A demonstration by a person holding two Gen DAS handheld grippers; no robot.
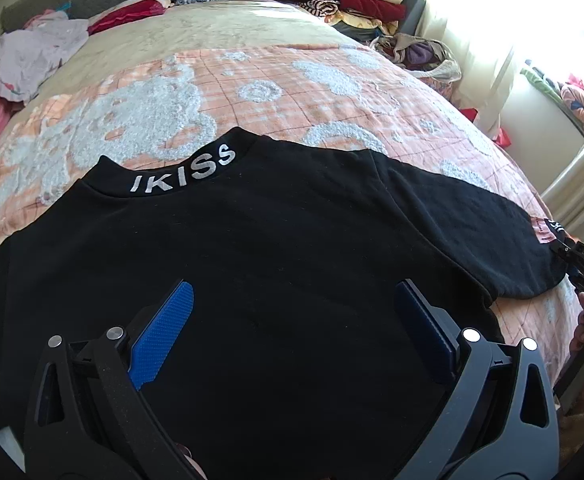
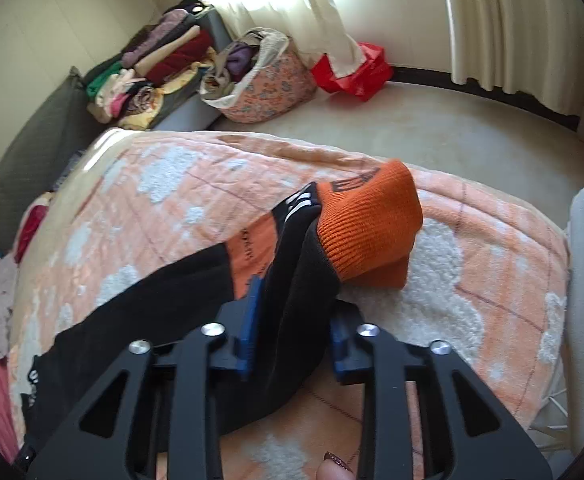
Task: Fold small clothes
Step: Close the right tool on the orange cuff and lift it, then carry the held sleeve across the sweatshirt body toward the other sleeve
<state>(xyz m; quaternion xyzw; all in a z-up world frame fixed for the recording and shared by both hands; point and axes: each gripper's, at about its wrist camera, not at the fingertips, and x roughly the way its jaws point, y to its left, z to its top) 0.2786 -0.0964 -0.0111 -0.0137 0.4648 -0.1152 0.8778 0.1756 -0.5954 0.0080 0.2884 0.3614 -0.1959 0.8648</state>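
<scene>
**Right gripper clamps the black sleeve; left gripper spread over the shirt body**

A black long-sleeved shirt (image 1: pixel 252 240) lies flat on the bed (image 1: pixel 292 92), spread across the near part of the peach-and-white blanket, its collar lettered in white pointing toward the headboard. The left gripper (image 1: pixel 292 320) hangs over the shirt's body with its blue pads wide apart and nothing between them. The right gripper (image 2: pixel 292 328) is pinched on the black sleeve (image 2: pixel 292 272) just below its orange ribbed cuff (image 2: pixel 367 228), which lies folded over near the bed's side edge.

Around the work: a heap of loose pale and pink garments (image 1: pixel 24 60) sits at the bed's far left corner. Beyond the far right corner, a tall stack of folded clothes (image 2: pixel 152 76) rests on a grey box, with a floral fabric basket (image 2: pixel 264 84) full of laundry and a red bag (image 2: pixel 355 72) on the floor beside it, under the curtains (image 2: pixel 511 20). Nothing lies on the shirt itself.
</scene>
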